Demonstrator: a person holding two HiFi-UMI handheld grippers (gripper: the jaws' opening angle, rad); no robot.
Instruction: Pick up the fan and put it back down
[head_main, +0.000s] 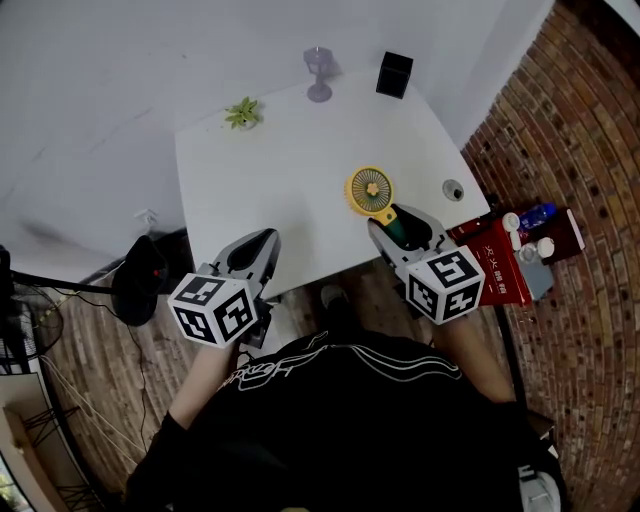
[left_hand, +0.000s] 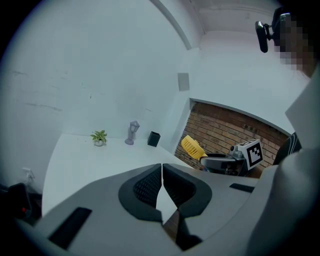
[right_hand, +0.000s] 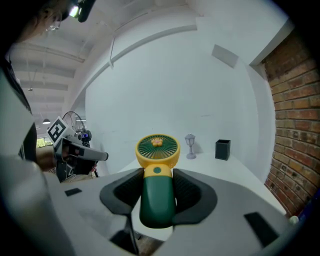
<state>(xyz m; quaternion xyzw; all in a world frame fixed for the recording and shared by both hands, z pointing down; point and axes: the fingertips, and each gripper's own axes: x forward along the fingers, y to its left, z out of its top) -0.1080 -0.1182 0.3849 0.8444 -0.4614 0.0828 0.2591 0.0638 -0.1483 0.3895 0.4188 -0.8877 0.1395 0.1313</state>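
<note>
The fan (right_hand: 157, 172) has a round yellow head with a green grille and a dark green handle. My right gripper (right_hand: 157, 192) is shut on that handle, and the fan's head (head_main: 369, 190) sticks out over the near right part of the white table (head_main: 270, 180), lifted off it. The left gripper (head_main: 250, 262) hangs at the table's near edge, to the left, with its jaws (left_hand: 161, 187) pressed together and nothing between them. From the left gripper view the yellow fan (left_hand: 192, 147) and the right gripper (left_hand: 227, 161) show off to the right.
At the table's far edge stand a small potted plant (head_main: 243, 113), a little grey lamp-post figure (head_main: 319, 75) and a black cup (head_main: 394, 74). A round cable hole (head_main: 453, 189) sits near the right edge. A brick wall (head_main: 575, 130) and a red box (head_main: 505, 268) lie right; a standing fan (head_main: 140, 280) is on the floor at left.
</note>
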